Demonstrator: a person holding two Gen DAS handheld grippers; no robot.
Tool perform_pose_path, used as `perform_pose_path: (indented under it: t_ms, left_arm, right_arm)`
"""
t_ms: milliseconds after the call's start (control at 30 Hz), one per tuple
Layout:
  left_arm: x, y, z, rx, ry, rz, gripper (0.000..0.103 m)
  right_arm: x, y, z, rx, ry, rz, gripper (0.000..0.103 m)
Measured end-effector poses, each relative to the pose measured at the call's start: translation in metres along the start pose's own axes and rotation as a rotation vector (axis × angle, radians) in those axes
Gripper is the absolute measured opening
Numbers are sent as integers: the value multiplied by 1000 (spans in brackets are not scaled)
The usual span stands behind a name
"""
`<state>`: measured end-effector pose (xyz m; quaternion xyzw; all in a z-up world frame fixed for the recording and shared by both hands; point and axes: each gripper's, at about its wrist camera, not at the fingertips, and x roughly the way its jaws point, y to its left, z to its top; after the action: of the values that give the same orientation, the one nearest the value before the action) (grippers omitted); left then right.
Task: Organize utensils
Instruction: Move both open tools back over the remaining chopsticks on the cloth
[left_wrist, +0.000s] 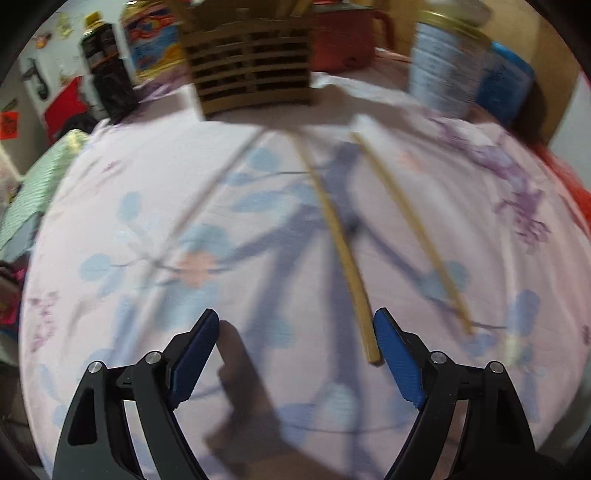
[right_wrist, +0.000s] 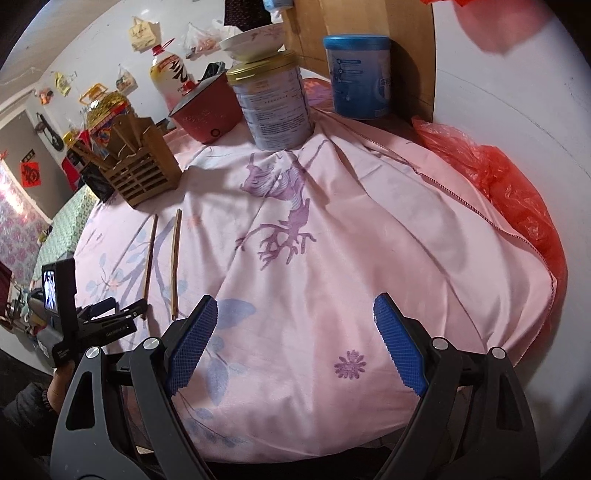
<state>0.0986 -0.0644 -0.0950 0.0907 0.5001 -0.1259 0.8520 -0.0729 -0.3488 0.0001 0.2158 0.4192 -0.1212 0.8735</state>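
Note:
Two wooden chopsticks lie side by side on the pink floral cloth (left_wrist: 147, 295). In the left wrist view, which is blurred, the nearer chopstick (left_wrist: 340, 243) ends just inside the right finger pad (left_wrist: 397, 358) of my left gripper (left_wrist: 296, 314). That gripper is open, and its pads are not pressing on the stick. The second chopstick (left_wrist: 410, 229) lies further right. A slatted wooden utensil holder (left_wrist: 255, 74) stands at the back. My right gripper (right_wrist: 295, 301) hangs open over bare cloth, well right of the chopsticks (right_wrist: 175, 258). The left gripper (right_wrist: 107, 317) and the holder (right_wrist: 142, 173) show in the right wrist view too.
Behind the cloth stand a tin can (right_wrist: 273, 107) with a bowl on top, a blue tub (right_wrist: 358, 74), a red pot (right_wrist: 207, 110) and bottles (left_wrist: 107, 74). A red plastic bag (right_wrist: 509, 192) lies along the wall at the right.

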Motion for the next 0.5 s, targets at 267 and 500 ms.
perform_pose_path:
  t_ms: [267, 500]
  left_arm:
    - [-29, 79, -18, -129, -1, 69, 84]
    - [-41, 57, -20, -51, -38, -11, 71]
  right_arm:
    - [20, 44, 6, -74, 21, 112, 84]
    - [22, 68, 4, -134, 16, 136, 84]
